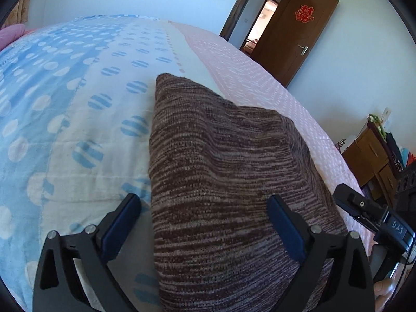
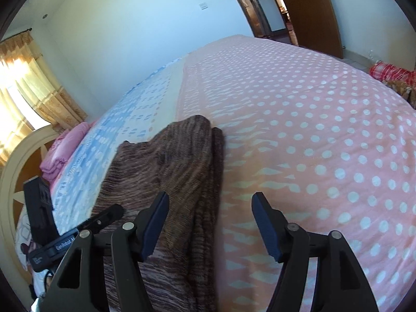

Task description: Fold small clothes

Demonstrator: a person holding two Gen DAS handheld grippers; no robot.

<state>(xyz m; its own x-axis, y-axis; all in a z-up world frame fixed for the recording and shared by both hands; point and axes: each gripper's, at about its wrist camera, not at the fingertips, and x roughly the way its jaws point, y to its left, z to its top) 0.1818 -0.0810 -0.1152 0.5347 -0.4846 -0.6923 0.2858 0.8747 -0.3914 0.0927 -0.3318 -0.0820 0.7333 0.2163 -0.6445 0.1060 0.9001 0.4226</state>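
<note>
A brown striped knit garment (image 1: 221, 169) lies folded on the bed, its far corner pointing away from me. My left gripper (image 1: 204, 208) is open and hovers over the near part. One finger (image 1: 124, 221) is off the cloth's left edge and the other is above the cloth, neither pressing it. In the right wrist view the garment (image 2: 169, 161) lies to the left, with a doubled fold along its right edge. My right gripper (image 2: 210, 202) is open above that edge, its left finger over the cloth and its right over the pink sheet. Each gripper shows at the edge of the other's view.
The bed cover is blue-dotted (image 1: 52, 91) on the left and pink-dotted (image 2: 325, 143) on the right. Folded pink bedding (image 2: 65, 150) lies by the headboard (image 2: 15, 171). An open brown door (image 1: 299, 33) and wooden drawers (image 1: 371, 156) stand beyond the bed's right side.
</note>
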